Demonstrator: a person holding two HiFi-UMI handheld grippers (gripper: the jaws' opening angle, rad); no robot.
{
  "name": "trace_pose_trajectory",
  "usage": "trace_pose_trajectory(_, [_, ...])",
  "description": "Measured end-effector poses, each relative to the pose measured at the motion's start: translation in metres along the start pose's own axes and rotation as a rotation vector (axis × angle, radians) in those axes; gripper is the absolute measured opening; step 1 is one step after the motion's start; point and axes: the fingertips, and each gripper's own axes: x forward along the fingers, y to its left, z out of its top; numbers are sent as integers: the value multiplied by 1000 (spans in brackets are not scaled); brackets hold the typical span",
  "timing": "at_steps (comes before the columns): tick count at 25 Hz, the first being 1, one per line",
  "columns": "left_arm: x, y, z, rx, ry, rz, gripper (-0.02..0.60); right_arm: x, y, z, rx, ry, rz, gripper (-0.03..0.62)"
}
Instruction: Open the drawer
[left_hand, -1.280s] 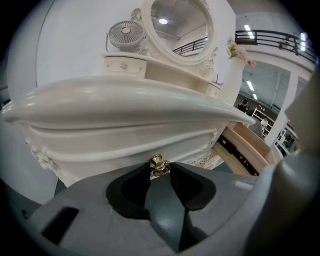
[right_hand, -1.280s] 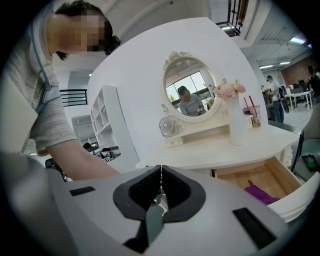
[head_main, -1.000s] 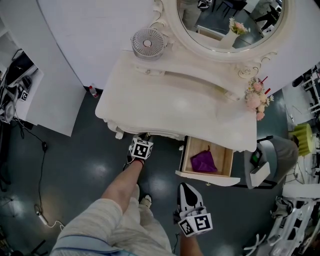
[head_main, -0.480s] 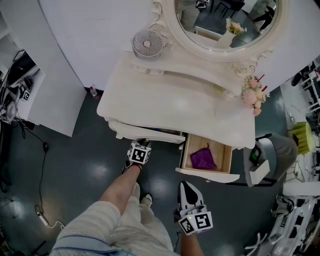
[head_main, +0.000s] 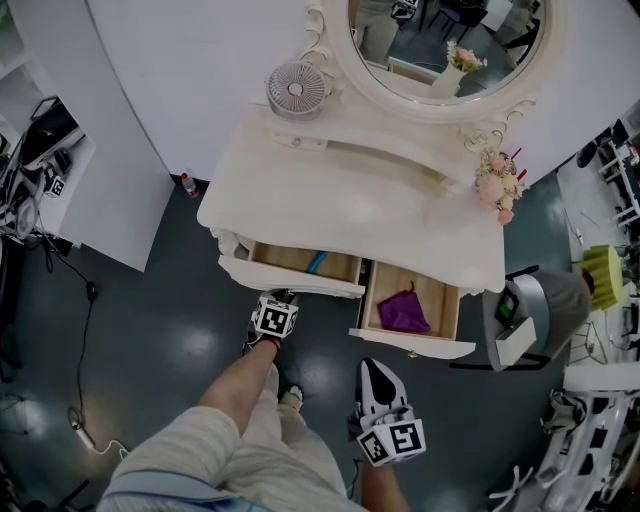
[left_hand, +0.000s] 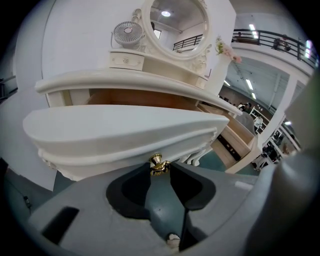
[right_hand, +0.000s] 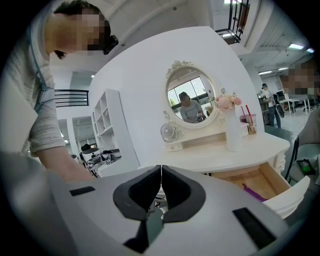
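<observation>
1. My left claw (left_hand: 160, 170) is clamped on the small brass knob (left_hand: 158, 162) of the left drawer (head_main: 290, 278). The knob sits right at the tips of the two pads.
2. That drawer stands partly pulled out from under the counter (head_main: 350, 200), and its white front is clear of the counter's edge. Its wooden bottom shows, with something blue (head_main: 318, 262) lying inside; I cannot tell what it is.
3. The right drawer (head_main: 412, 343), just beside it, is pulled out farther. A crumpled purple cloth (head_main: 402, 310) lies on its wooden bottom.
4. My right claw (right_hand: 161, 172) is closed, its pads together with nothing between them. In the head view it hangs over the dark floor (head_main: 180, 330), in front of the right drawer and well apart from it.
5. At the back left of the counter stands a small round fan (head_main: 297, 88), next to an oval mirror (head_main: 445, 45) in a carved white frame.
6. A white vase of pink flowers (head_main: 495, 185) stands at the counter's right end.
</observation>
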Motion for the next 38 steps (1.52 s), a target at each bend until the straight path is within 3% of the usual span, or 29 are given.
trace_pose_trajectory(22, [-46, -25, -54, -18, 78, -21, 133, -22, 15, 13, -7, -36, 13, 9])
trace_pose_trajectory(38, [-56, -33, -75, -25, 89, -40, 132, -23, 19, 18, -11, -42, 25, 9])
